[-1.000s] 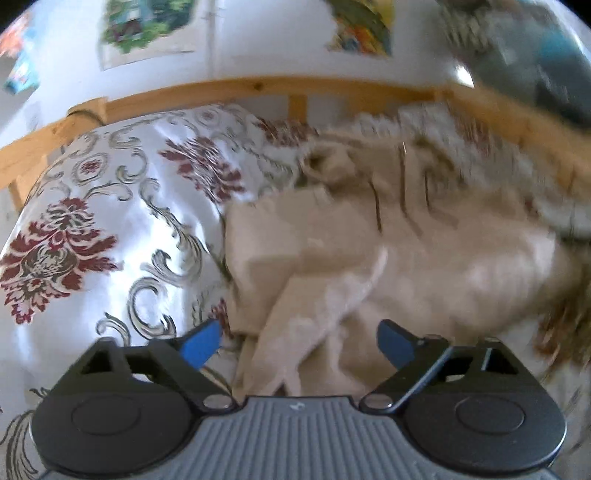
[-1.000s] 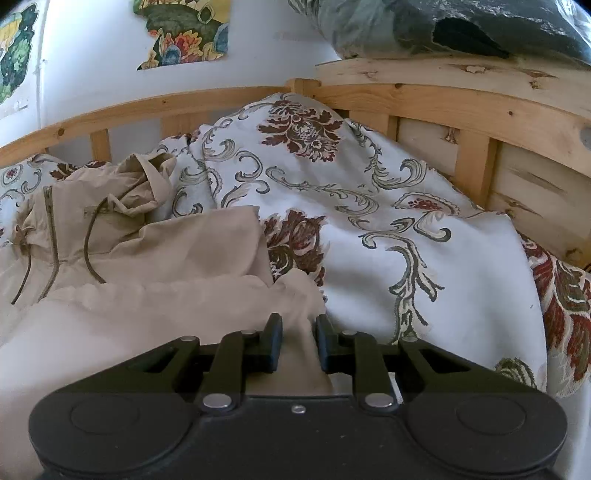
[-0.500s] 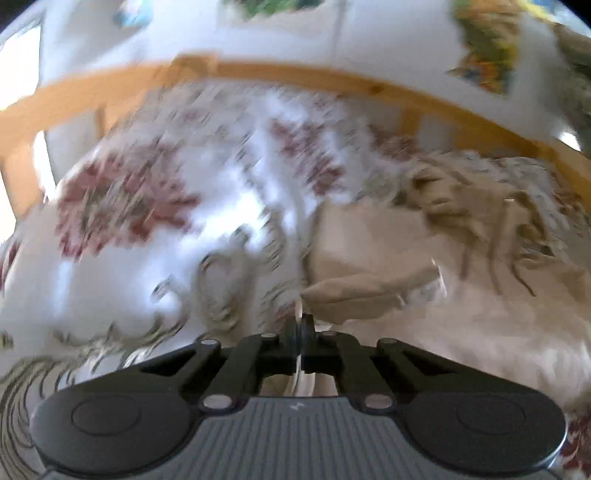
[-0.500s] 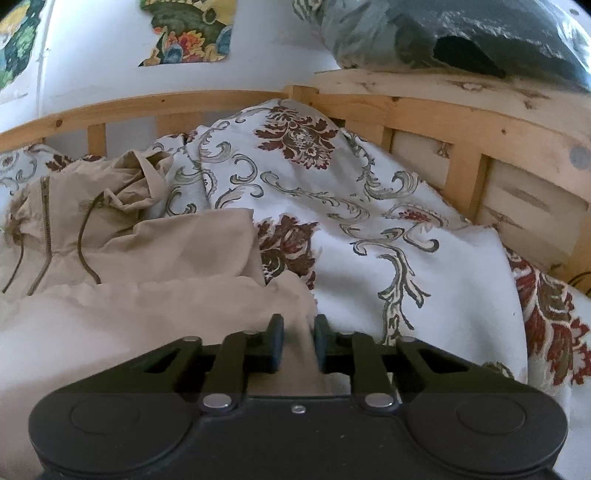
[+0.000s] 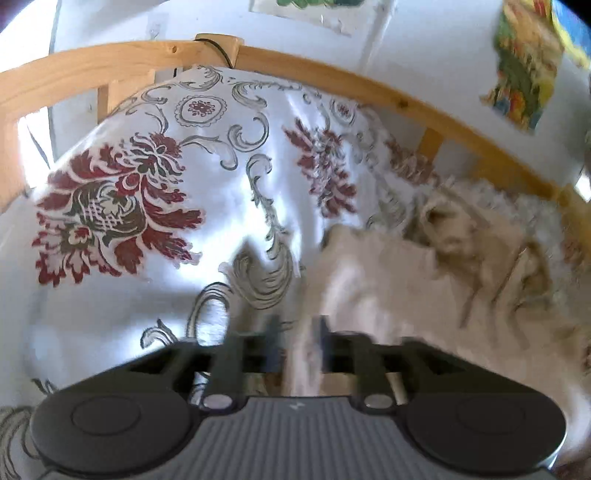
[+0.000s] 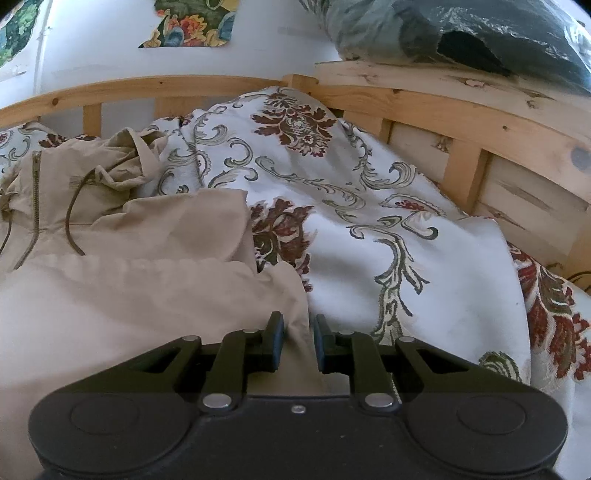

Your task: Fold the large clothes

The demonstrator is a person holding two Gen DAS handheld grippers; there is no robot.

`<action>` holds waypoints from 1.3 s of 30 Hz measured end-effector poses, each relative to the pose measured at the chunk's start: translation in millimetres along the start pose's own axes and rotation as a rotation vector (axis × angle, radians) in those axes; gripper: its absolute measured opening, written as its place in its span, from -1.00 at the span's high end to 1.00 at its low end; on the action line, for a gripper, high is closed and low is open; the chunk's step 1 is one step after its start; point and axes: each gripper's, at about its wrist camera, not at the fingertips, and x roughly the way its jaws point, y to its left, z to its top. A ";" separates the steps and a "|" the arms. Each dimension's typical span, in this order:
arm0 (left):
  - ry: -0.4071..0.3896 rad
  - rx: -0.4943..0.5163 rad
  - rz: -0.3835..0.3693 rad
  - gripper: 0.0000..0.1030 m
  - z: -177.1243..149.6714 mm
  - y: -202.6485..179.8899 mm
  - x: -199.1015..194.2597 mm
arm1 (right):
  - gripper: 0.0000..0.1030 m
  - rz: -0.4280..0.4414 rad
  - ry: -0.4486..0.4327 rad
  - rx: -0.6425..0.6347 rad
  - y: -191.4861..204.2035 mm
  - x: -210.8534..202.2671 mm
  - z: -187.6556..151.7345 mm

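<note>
- Left wrist view, blurred by motion: left gripper (image 5: 297, 345) at 6 o'clock, jaws opening, a strip of the beige jacket (image 5: 388, 280) between them; whether the pads press the cloth cannot be told.
- Jacket bulk runs from centre toward 3 o'clock, lying on a white bedspread (image 5: 155, 206) printed with dark red flowers and grey scrolls, which fills 9 to 12 o'clock.
- Wooden bed rail (image 5: 110, 59) arcs from 10 to 2 o'clock; a colourful wall picture (image 5: 524, 70) at 1 o'clock. No readable writing or brand.
- Right wrist view, sharp: right gripper (image 6: 298, 341) at 6 o'clock, jaws narrow and clenched on a fold of the jacket (image 6: 122, 295).
- Jacket spreads from 6 to 9 o'clock; its hood, zip (image 6: 35, 206) and brown drawcord (image 6: 72, 218) lie toward 10 o'clock.
- Bedspread (image 6: 424, 295) covers 12 to 4 o'clock; wooden frame (image 6: 461, 122) behind at 1 to 3 o'clock, a dark plastic-wrapped bundle (image 6: 461, 33) resting on its top board.
- Wall picture (image 6: 192, 26) at 11 o'clock; no legible text anywhere.
</note>
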 end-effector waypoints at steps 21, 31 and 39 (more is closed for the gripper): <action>-0.074 0.468 -0.162 -0.88 -87.5 -171.8 45.5 | -0.98 0.326 -0.357 -0.352 117.5 -61.1 -17.2; -0.013 0.471 -0.045 -0.78 -88.4 -120.0 75.7 | -0.97 0.360 -0.159 -0.357 128.1 -20.2 -24.0; -0.067 0.370 -0.022 -0.78 -64.1 -51.3 17.8 | -0.98 0.277 -0.228 -0.275 89.6 -49.9 -7.2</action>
